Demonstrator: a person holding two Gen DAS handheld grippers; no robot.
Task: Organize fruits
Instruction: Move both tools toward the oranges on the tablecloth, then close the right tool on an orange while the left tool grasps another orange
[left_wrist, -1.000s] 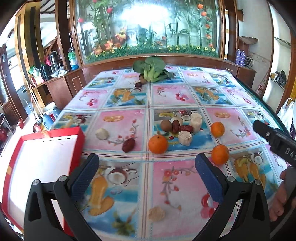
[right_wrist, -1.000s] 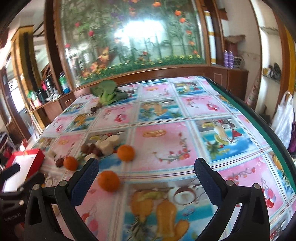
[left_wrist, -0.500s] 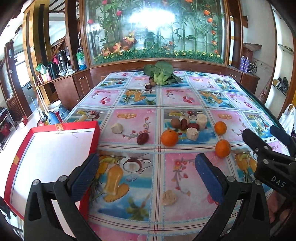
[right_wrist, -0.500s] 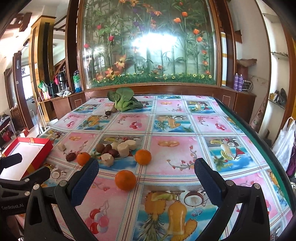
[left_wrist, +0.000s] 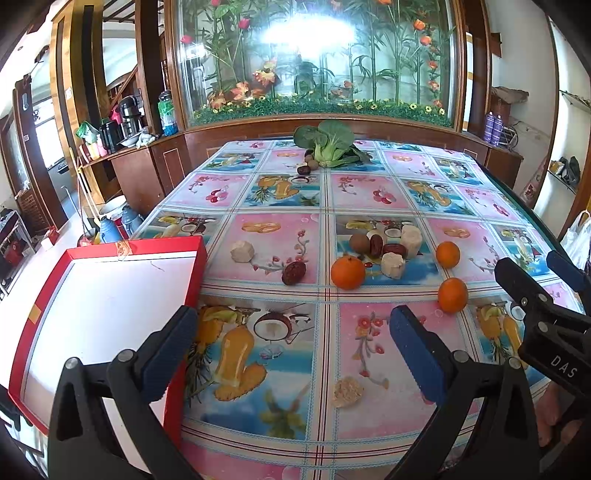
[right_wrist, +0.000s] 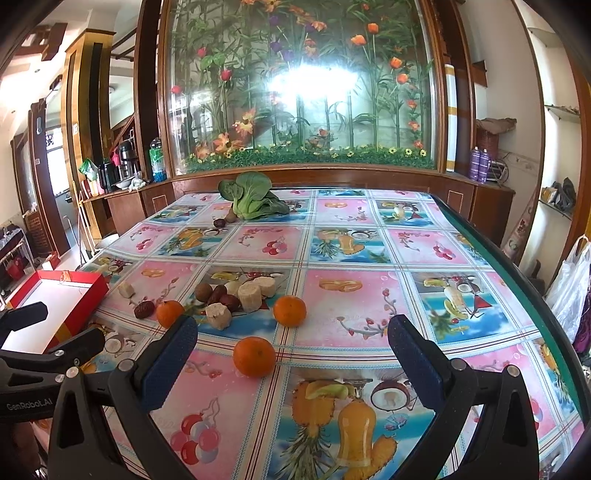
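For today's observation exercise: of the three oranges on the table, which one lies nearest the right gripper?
The orange alone on the pink tile, just ahead of the right gripper. The other two oranges sit farther back, beside the pale chunks.

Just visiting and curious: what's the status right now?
Left tool open, empty. Right tool open, empty. Three oranges loose on table; red box empty. Nothing in the way.
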